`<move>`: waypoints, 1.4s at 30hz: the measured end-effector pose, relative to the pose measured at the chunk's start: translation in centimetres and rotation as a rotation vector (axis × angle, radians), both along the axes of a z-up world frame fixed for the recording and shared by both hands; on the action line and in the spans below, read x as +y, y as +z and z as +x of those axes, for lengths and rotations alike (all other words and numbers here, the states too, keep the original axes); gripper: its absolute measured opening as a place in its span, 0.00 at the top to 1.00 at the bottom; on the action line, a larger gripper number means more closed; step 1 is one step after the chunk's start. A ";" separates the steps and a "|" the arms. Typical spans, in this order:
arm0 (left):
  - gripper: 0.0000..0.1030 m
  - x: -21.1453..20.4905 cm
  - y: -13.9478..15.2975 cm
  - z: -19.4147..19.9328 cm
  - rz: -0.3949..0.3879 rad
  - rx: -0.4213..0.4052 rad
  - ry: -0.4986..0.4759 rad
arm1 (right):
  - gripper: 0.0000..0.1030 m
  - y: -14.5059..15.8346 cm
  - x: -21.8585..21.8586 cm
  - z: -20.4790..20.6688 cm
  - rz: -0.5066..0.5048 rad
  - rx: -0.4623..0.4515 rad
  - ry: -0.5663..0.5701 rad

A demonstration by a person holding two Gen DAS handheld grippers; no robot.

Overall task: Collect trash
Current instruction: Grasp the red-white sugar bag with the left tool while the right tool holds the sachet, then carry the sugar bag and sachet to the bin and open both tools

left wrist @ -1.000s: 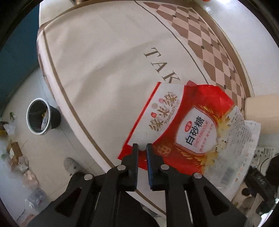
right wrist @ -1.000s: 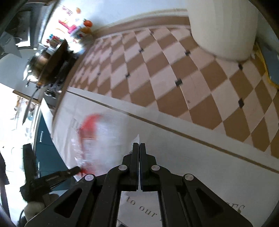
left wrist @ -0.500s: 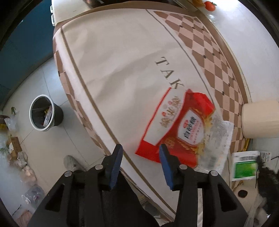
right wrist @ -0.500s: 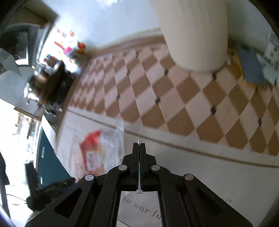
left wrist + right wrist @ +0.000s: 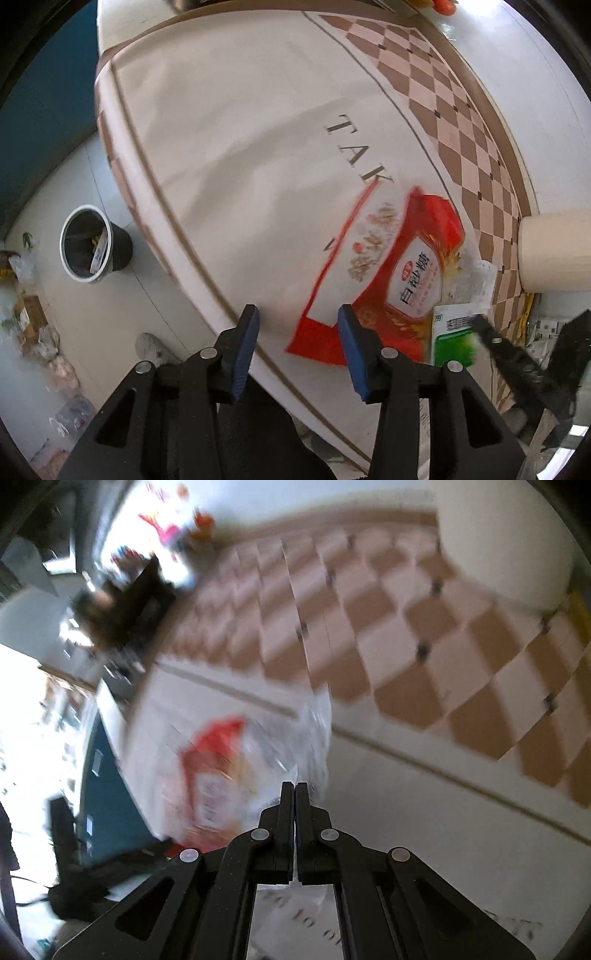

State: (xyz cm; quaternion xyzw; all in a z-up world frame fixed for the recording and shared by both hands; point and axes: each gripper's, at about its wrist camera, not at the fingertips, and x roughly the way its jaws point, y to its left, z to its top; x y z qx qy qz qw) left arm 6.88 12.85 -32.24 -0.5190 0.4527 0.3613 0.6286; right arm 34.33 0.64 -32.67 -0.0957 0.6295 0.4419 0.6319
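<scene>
A red and white food bag with a clear end lies flat on the cream tablecloth, near the table's edge. My left gripper hovers above the bag's near corner, open, its blue pads touching nothing. My right gripper comes in from the right, blurred, shut on a thin green and white packet. The right wrist view shows that gripper with jaws together over the blurred bag; there the packet is seen only edge-on.
A black bin with a white rim stands on the floor left of the table, with litter inside. A shoe and plastic bags lie on the floor. A big paper roll stands at the table's right.
My left jaws opened and let go of the red bag's corner, then drew back a little. The right gripper swung in toward the bag, carrying the green packet.
</scene>
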 end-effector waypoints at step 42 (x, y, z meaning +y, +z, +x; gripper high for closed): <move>1.00 3.1 15.7 -4.9 0.548 0.142 -0.033 | 1.00 8.3 2.8 -2.3 0.181 -0.018 0.029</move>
